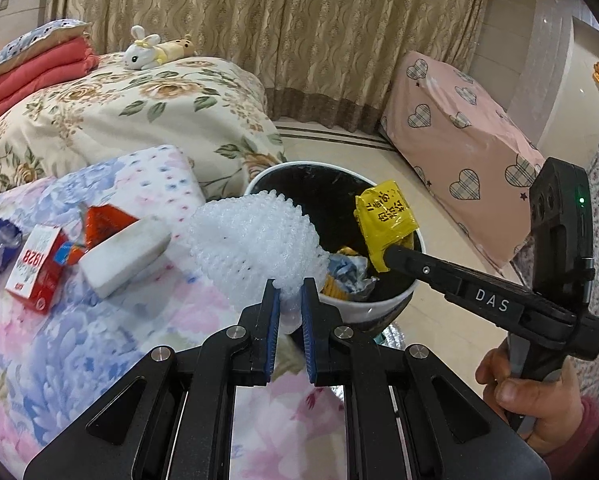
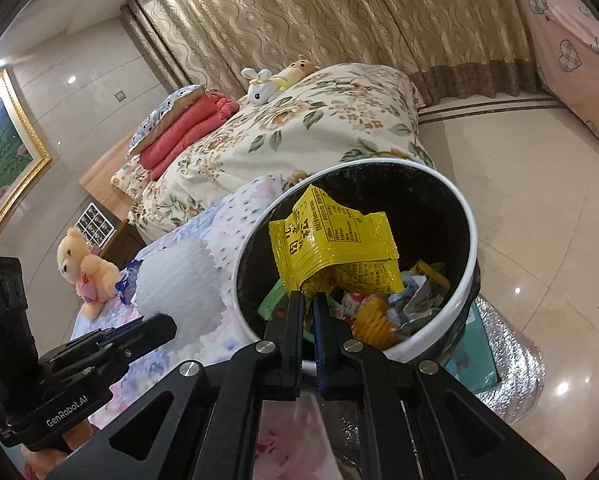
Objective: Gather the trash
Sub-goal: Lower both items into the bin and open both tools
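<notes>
Left gripper [image 1: 290, 286] pinching foam fruit net [image 1: 255, 240] | right gripper [image 2: 306, 300] pinching yellow snack wrapper [image 2: 331, 244] over trash bin [image 2: 469, 216] at 12 o'clock | risk: springy net catches rim, falls outside

Black tongs [image 1: 290, 292] with blue pads [image 1: 274, 320], silver screws, "DAS" marking.

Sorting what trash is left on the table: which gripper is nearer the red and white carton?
Left. The left gripper, shut on white foam netting, is over the table nearer the red and white carton. The right gripper holds a yellow wrapper over the bin.
</notes>
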Demonstrator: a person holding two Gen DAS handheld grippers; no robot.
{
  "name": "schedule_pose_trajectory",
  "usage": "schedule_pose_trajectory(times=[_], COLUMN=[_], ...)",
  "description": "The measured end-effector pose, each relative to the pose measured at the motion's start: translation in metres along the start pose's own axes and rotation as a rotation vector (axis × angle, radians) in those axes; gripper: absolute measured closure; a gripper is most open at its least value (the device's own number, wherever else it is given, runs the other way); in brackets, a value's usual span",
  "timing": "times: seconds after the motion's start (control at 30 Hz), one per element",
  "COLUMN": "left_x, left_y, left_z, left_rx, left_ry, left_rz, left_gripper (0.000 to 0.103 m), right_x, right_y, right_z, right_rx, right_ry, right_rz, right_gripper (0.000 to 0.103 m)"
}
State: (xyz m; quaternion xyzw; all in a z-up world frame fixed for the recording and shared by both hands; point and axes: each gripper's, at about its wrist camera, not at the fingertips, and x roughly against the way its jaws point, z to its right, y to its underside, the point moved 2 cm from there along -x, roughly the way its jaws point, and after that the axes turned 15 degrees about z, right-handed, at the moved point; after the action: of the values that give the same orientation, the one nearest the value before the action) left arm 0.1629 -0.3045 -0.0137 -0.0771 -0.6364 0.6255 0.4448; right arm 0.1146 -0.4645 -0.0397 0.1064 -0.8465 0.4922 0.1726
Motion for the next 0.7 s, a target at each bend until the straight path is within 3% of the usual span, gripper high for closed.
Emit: schedule_pose_trajectory(times=[0.47,0.57,0.7], left_x=[-0.031,-0.034,-0.031], left_y=[-0.006,-0.005,-0.004], left_z=[0.016,0.015,0.015], left_rx=[-0.004,0.005,0.007], left_ry=[0.026,0.026,0.024], left_rz=[-0.036,-0.041,-0.032], left_gripper=[0.093,0.087,0.071], right_x=[-0.012,-0.013,-0.014], right_y=[-0.007,-0.010,-0.012], right_z=[0.020,0.021,0.022], right_rx=[-0.025,-0.025,-0.037], right_ry=[0.017,0.016,0.022], right_rz=[-0.028,-0.029,-0.033], right_gripper=[0.098,0.093,0.093])
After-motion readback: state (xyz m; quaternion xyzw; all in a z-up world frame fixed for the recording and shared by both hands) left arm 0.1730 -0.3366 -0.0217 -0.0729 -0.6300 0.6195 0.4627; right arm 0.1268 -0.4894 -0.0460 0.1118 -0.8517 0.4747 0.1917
